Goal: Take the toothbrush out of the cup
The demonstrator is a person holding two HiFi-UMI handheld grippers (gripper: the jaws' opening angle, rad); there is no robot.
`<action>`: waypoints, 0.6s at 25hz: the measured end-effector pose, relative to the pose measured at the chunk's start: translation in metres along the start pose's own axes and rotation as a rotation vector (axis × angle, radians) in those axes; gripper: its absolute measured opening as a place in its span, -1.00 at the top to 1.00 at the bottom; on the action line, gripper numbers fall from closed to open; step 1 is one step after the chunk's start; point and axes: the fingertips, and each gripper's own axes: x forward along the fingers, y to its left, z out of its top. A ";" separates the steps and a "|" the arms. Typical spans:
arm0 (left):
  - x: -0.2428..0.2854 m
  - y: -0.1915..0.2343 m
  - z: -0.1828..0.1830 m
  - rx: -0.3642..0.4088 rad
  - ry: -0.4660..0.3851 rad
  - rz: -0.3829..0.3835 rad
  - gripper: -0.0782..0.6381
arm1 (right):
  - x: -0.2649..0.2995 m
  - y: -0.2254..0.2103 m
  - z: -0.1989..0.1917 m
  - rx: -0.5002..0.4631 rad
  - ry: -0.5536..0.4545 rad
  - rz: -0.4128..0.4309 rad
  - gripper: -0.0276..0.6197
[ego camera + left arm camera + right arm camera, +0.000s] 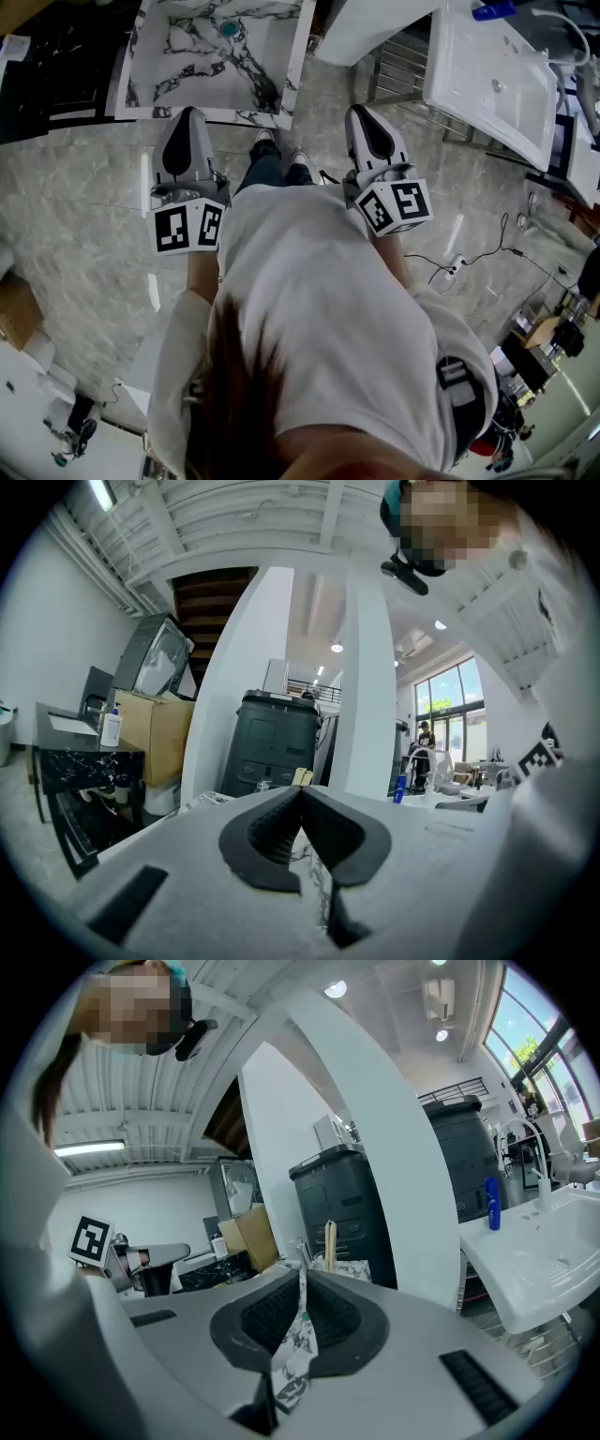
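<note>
The person stands at a marble-patterned bench (178, 56) with both tools held out in front, side by side and apart, each with its marker cube nearest the body. The left tongs (190, 112) are pressed together with nothing between them, and its own view shows the ribbed pads (272, 827) meeting at the tip. The right tongs (361, 111) are also together and empty; only a thin slit shows lower down, with the bench's marble pattern visible through it. What looks like the cup (230, 28) is a small teal round on the bench near its far edge, well clear of both tongs. In the right gripper view the toothbrush (330, 1239) shows as a pale stick standing upright just above the closed tips, its lower part and the cup hidden behind them. A white sink (497, 84) stands to the right, with a blue bottle (491, 1204) on its rim and a dark cabinet (347, 1204) behind the bench.
</note>
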 end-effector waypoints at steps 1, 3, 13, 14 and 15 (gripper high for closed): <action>0.005 0.005 0.002 0.001 0.003 -0.010 0.75 | 0.006 0.003 0.002 -0.001 -0.003 -0.007 0.82; 0.017 0.013 0.005 0.006 0.009 -0.035 0.75 | 0.017 0.009 0.006 -0.002 -0.005 -0.022 0.82; 0.069 0.030 0.013 0.016 -0.005 -0.190 0.75 | 0.059 0.021 0.013 -0.010 -0.036 -0.112 0.82; 0.073 0.031 0.014 0.017 -0.008 -0.203 0.75 | 0.061 0.021 0.014 -0.009 -0.041 -0.121 0.82; 0.076 0.031 0.015 0.018 -0.009 -0.215 0.75 | 0.062 0.021 0.016 -0.010 -0.047 -0.131 0.82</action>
